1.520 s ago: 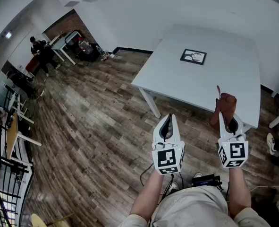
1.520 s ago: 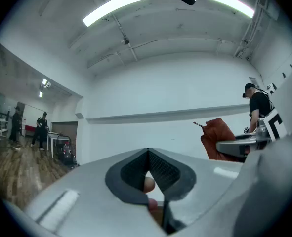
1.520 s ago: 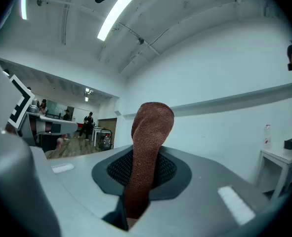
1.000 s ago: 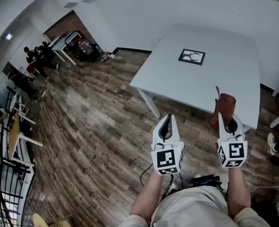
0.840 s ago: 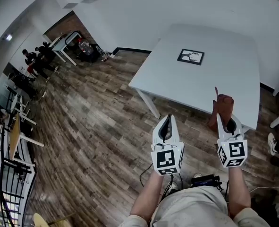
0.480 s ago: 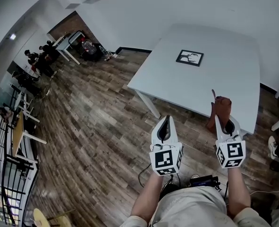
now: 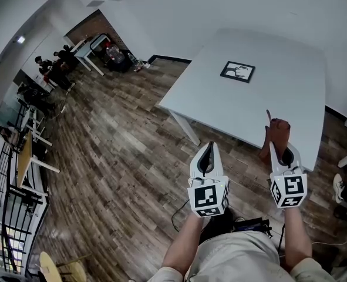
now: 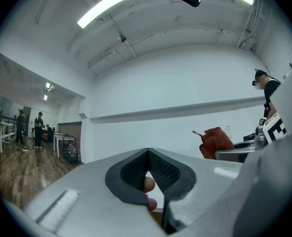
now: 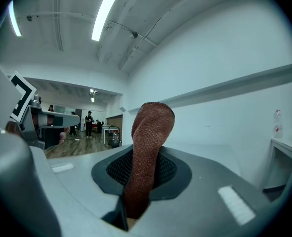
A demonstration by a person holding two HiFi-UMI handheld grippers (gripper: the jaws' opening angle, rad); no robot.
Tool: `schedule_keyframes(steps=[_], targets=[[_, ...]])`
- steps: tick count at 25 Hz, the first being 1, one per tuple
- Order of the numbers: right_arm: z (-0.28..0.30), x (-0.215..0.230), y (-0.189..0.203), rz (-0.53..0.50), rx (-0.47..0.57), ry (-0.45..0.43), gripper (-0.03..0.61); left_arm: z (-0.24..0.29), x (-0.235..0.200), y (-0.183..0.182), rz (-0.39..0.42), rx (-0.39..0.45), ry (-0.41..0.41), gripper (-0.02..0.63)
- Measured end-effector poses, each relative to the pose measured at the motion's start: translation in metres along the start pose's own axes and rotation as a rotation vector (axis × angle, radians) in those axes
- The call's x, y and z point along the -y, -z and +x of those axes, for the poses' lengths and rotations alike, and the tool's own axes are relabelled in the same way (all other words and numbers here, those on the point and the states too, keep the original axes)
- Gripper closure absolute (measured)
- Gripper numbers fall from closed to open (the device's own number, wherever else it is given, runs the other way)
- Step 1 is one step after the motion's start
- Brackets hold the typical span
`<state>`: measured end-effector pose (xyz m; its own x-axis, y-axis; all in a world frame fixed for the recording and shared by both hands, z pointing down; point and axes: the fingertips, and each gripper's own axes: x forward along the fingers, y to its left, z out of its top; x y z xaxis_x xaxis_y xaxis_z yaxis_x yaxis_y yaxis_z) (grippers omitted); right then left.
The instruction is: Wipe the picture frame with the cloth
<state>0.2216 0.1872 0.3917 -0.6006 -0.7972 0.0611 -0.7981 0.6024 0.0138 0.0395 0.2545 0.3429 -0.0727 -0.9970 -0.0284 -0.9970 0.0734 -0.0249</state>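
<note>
A black picture frame point(image 7: 238, 71) with a white picture lies flat on the white table point(image 7: 220, 98), well beyond both grippers. My right gripper point(image 7: 280, 149) is shut on a reddish-brown cloth point(image 7: 277, 133), which sticks up out of the jaws point(image 9: 146, 152) near the table's front edge. My left gripper point(image 7: 206, 156) is shut and holds nothing, over the wooden floor in front of the table. In the left gripper view the cloth point(image 8: 216, 141) shows at the right.
The wooden floor point(image 7: 114, 151) stretches to the left. Several people point(image 7: 56, 66) stand by tables far off at the left. A railing point(image 7: 9, 204) runs along the left edge. A shoe point(image 7: 339, 187) shows at the right edge.
The view has shifted slightly as the person moves; both grippers keep their pose, the right still shut on the cloth. The distant people have moved about.
</note>
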Motion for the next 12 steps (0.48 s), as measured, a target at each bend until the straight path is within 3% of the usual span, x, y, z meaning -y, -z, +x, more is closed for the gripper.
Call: schedule_keyframes(steps=[12], targets=[[0.048, 0.007, 0.004, -0.031, -0.020, 0.002, 0.486, 0.049, -0.013, 0.008, -0.007, 0.021, 0.028, 0.613]])
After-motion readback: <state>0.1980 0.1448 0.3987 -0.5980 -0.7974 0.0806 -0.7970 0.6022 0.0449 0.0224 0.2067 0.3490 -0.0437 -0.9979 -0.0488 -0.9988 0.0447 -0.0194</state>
